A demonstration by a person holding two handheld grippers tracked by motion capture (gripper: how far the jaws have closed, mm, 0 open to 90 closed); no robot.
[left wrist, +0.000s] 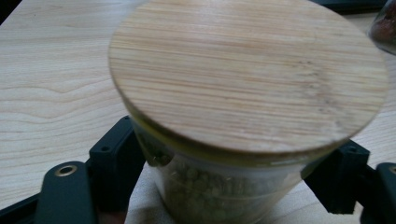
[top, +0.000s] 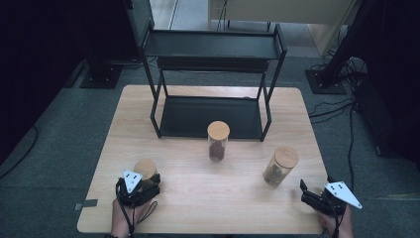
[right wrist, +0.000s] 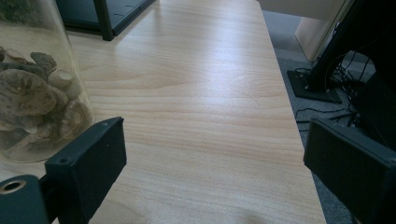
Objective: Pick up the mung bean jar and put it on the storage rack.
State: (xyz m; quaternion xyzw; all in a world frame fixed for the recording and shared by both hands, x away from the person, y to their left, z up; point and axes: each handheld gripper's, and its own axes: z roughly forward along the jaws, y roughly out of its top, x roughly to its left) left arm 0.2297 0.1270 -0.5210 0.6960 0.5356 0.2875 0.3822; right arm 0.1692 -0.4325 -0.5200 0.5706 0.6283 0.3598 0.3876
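Wooden table [top: 198, 198] (grey carpet around) | left gripper [left wrist: 224, 186] fingers clamp green-filled jar [left wrist: 219, 196] | right gripper [right wrist: 210, 168] fingers spread, empty

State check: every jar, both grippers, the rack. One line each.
left gripper: shut on the left jar
left jar: lid on, upright, holds small green bits
middle jar: lid on, upright, free
right jar: lid on, upright, free
right gripper: open, holds nothing
rack: both shelves bare
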